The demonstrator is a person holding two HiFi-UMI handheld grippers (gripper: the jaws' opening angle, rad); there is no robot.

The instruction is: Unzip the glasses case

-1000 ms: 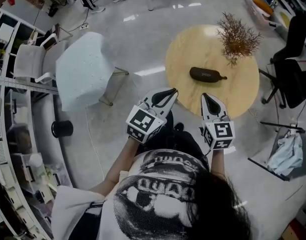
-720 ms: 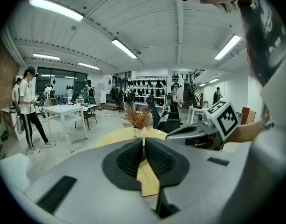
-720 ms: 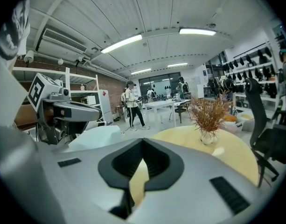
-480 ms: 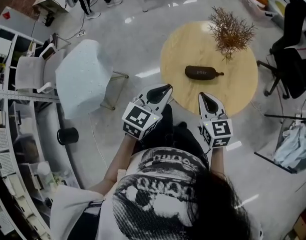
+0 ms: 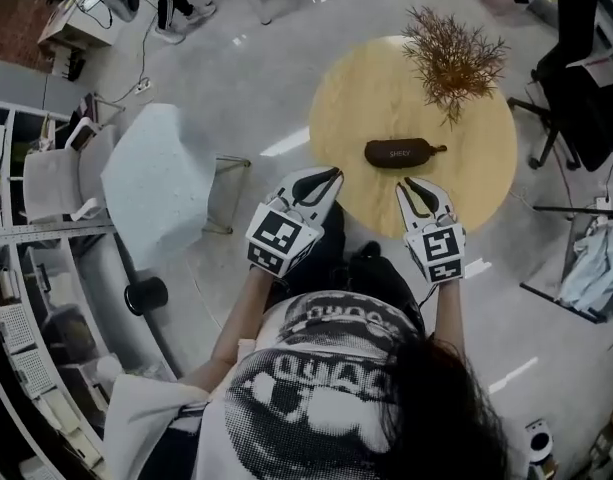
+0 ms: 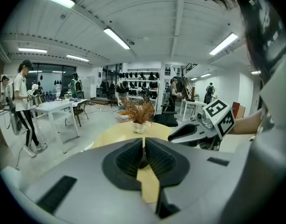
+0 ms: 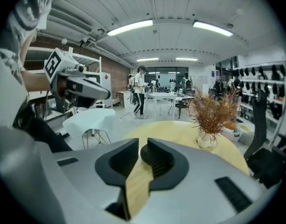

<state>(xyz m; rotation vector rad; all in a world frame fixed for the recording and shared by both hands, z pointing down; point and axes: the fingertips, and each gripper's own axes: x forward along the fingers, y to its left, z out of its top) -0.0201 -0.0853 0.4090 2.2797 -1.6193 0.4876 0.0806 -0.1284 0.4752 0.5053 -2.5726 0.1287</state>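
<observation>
Claws are held side by side at the near edge of the round tabletop (image 5: 361, 88). The left claw (image 5: 331, 174) is seen closed, with nothing between its jaws. The right claw (image 5: 422, 186) is caught with its jaws opening, a narrow gap shown and nothing in it. Beyond both, near the tabletop's middle, the dark glasses case (image 5: 398, 152) is laid crosswise, apart from either claw. A vase of dried twigs (image 5: 453, 53) is set towards the far edge.

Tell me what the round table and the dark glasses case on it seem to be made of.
The round table looks like light wood or wood-look laminate: pale top with faint grain and low sheen. The glasses case seems to be dark matte fabric or soft plastic; it is too small to tell more.
</observation>
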